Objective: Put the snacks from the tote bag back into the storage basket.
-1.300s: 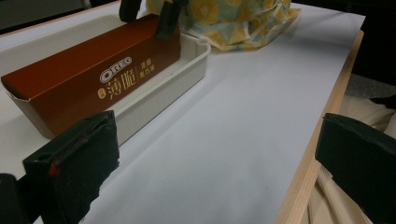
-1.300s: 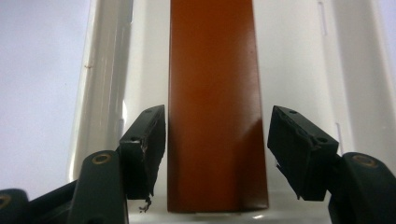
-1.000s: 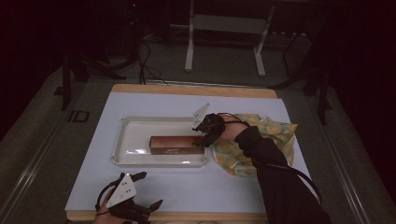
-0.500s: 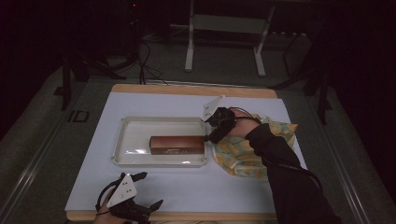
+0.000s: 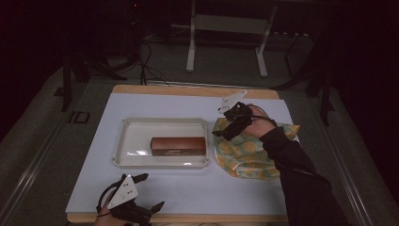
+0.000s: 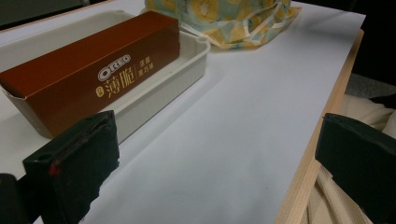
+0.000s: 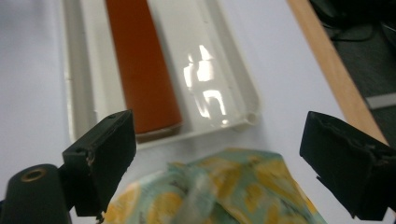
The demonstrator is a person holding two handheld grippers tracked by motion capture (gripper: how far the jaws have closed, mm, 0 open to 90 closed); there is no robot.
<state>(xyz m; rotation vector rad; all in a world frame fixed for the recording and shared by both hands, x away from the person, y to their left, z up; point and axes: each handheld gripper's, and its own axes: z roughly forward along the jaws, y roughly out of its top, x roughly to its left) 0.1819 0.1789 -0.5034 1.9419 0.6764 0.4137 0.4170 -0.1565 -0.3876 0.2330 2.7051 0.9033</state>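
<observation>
High view: right gripper (image 5: 225, 133) gapes wide above the patterned cloth (image 5: 249, 153); left gripper (image 5: 147, 192) rests wide at the table's (image 5: 197, 188) near edge.

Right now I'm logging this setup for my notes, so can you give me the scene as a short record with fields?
surface: white sheet over a wooden-edged table
tray: shallow white plastic tray, left of centre
box: long brown Oreo cardboard box, lying in the tray along its near side
cloth: crumpled yellow-and-teal patterned cloth, on the sheet just right of the tray
right gripper: fingers open, above the cloth's left edge, holding nothing
left gripper: fingers open, at the near table edge, holding nothing
</observation>
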